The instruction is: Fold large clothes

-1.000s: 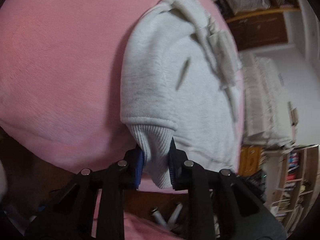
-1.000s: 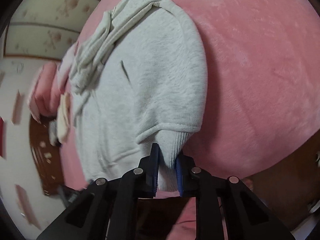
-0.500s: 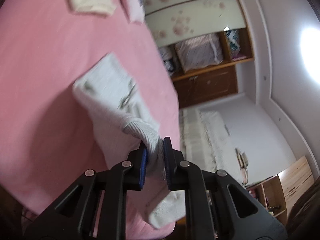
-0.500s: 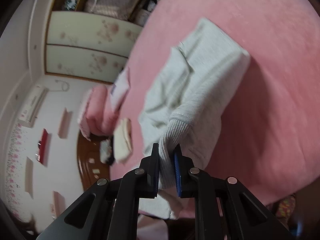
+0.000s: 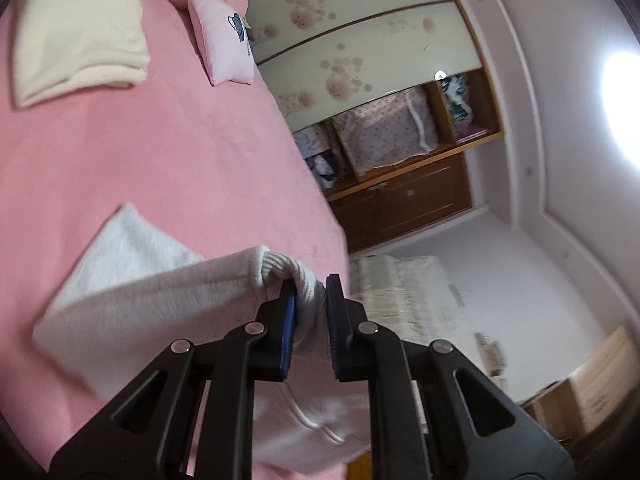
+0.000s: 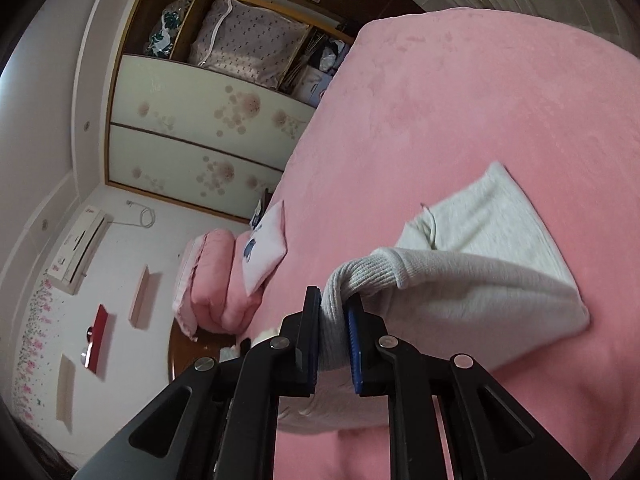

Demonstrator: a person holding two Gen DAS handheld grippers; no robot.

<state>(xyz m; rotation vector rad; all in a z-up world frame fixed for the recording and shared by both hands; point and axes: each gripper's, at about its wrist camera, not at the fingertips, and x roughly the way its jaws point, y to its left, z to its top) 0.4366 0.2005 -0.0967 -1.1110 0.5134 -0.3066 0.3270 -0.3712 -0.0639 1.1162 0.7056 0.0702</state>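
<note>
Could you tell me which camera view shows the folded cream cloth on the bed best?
The left wrist view: the cream cloth lies in full sight at the upper left on the pink bed, its folded edges clear. The right wrist view shows at most a small pale scrap behind the right gripper, too hidden to identify.

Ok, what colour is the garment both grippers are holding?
Light grey sweatshirt with a ribbed hem, clearest in the right wrist view.

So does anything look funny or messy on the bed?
Nothing is spilled or torn. The grey sweatshirt just hangs half-folded, lifted by its ribbed hem in both grippers, left and right, a drawstring dangling underneath.
</note>
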